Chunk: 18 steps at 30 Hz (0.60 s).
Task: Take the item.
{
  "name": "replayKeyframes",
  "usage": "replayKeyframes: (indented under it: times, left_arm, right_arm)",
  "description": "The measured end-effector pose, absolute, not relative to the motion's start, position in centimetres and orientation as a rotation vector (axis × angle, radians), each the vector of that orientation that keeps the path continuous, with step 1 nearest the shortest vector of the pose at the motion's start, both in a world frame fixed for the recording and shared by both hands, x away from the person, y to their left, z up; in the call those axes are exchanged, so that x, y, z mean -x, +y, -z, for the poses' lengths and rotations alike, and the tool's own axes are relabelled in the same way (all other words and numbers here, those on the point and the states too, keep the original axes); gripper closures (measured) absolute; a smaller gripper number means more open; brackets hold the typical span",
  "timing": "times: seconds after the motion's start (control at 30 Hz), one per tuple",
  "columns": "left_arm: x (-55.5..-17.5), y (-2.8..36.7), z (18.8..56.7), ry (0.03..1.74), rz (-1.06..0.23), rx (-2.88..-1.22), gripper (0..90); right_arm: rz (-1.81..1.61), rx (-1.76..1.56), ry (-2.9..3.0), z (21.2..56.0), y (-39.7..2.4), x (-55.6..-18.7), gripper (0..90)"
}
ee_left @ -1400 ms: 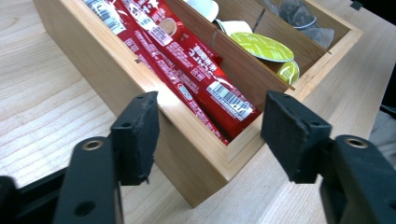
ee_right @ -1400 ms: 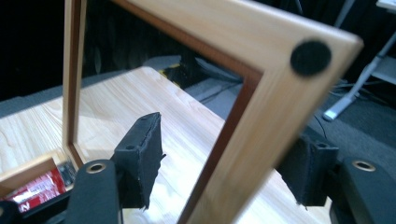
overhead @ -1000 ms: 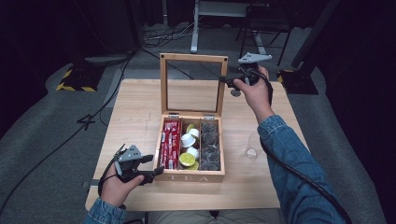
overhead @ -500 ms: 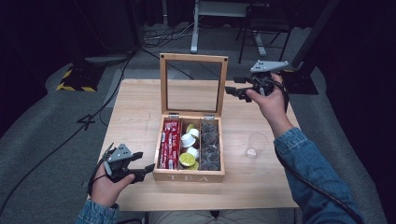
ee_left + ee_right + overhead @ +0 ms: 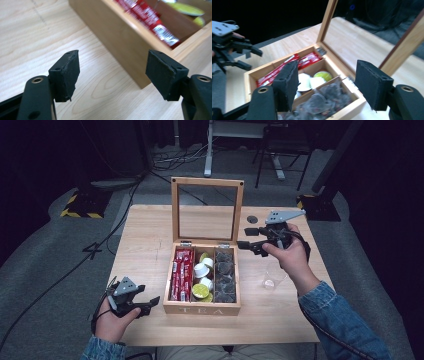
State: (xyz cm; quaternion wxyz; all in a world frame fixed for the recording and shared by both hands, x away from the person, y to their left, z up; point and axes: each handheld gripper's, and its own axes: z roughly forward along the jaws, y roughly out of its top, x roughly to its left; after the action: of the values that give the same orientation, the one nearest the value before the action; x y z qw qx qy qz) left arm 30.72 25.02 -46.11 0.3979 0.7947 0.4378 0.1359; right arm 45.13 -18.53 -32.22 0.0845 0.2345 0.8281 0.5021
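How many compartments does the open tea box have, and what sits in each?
3. In the tea box, the left compartment holds red sachets, the middle white and lime-green capsules, and the right dark clear-wrapped tea bags. Items underneath may be hidden.

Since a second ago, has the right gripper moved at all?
Yes. In the high view the right gripper has come down the picture toward the person, from the top corner of the tea box's open lid to beside its hinged back edge.
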Motion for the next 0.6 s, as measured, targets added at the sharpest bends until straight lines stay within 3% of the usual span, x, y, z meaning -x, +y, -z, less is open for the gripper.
replayKeyframes:
  times: [0.33,0.6]
  left_arm:
    - [-31.3,25.9,48.9,1.194,-0.378,-2.079,27.1]
    - [-31.8,25.9,49.8,1.206,-0.392,-2.116,27.1]
  right_arm:
    - [-1.36,-0.681,2.579,35.7,-16.0,-43.9,36.9]
    - [-1.226,-0.682,2.67,38.4,-13.9,-44.1,45.9]
